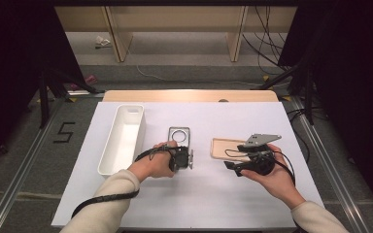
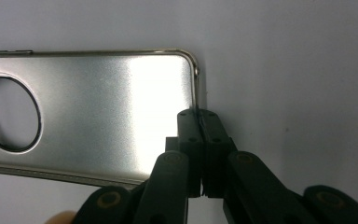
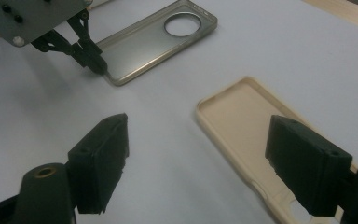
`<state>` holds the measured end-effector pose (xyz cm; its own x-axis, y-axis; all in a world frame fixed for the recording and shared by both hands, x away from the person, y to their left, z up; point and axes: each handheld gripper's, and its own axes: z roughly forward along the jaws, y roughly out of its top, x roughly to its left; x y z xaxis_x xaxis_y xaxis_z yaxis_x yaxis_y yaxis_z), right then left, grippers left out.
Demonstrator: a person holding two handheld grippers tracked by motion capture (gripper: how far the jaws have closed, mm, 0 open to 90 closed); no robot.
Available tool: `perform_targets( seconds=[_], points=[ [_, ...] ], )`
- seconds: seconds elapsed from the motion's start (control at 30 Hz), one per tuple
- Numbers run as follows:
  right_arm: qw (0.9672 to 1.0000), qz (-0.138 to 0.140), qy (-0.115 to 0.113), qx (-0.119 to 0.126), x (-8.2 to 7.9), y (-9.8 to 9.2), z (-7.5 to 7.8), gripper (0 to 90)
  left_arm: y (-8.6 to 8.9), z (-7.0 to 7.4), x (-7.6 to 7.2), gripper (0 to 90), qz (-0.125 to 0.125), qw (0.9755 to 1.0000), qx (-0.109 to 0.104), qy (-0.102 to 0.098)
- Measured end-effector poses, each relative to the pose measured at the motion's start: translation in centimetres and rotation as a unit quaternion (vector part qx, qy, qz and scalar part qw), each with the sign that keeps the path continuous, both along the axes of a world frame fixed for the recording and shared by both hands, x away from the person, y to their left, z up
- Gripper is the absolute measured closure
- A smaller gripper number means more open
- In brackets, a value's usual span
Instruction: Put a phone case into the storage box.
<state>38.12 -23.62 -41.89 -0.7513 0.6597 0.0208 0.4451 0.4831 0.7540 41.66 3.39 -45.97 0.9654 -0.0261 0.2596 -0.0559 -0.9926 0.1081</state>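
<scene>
On the counter (image 1: 252,204), your left tool (image 2: 199,119) pinches the silver case (image 2: 102,112) rim; its long axis runs away from you, camera hole far. Your right tool (image 3: 200,161) gapes; white tray (image 1: 108,165) empty.

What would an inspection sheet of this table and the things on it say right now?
Surface: white table top, bare around the work.
Job's things: silver phone case lying flat; beige phone case lying flat, apart from it.
Clutter: empty white tray at the left.
Grippers: left gripper shut on the silver case's rim at a corner; right gripper open, jaws wide, by the beige case's near end.
Cables: one trails from each gripper along the forearm; more lie on the floor beyond.
Surroundings: wooden shelving behind, dark curtains at both sides.
</scene>
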Motion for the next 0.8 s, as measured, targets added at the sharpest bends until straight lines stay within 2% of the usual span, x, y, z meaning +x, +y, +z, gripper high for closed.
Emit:
perform_targets(
  seconds=[0.23, 0.3, 0.4, 0.43, 0.53, 0.57, 0.63, 0.73, 0.8],
  points=[
    [1.0000, -0.008, 0.001, 0.003, 0.1, -0.1, 0.1, 22.8, 0.1, -0.1, -0.6, 88.9, -0.008, 0.9997, -0.006, -0.020],
    [0.9999, -0.011, -0.001, 0.004, 0.2, -0.1, 0.1, 22.8, 0.1, 0.2, -0.9, 88.9, -0.012, 0.9993, -0.011, -0.032],
    [0.9999, -0.015, 0.000, 0.008, 0.3, 0.0, 0.1, 22.6, 0.1, 0.6, -1.5, 88.9, -0.014, 0.9984, -0.022, -0.049],
    [0.9998, -0.018, 0.001, 0.009, 0.4, 0.1, 0.2, 22.7, 0.1, 0.8, -1.8, 88.9, -0.018, 0.9975, -0.029, -0.062],
    [0.9996, -0.023, 0.004, 0.019, 0.7, 0.4, 0.2, 22.7, 0.2, 1.5, -2.7, 88.9, -0.020, 0.9960, -0.043, -0.076],
    [0.9995, -0.024, 0.003, 0.019, 0.8, 0.6, 0.2, 22.7, 0.2, 1.6, -3.0, 88.9, -0.017, 0.9959, -0.048, -0.075],
    [0.9995, -0.024, 0.000, 0.020, 1.0, 1.0, 0.3, 22.8, 0.3, 1.9, -3.4, 88.9, -0.023, 0.9948, -0.050, -0.085],
    [0.9994, -0.024, 0.000, 0.025, 1.1, 1.6, 0.3, 23.1, 0.6, 1.9, -4.4, 88.9, -0.016, 0.9946, -0.058, -0.084],
    [0.9992, -0.025, 0.002, 0.032, 1.3, 1.9, 0.3, 23.3, 0.8, 2.0, -5.0, 88.9, -0.021, 0.9932, -0.064, -0.095]
  ],
)
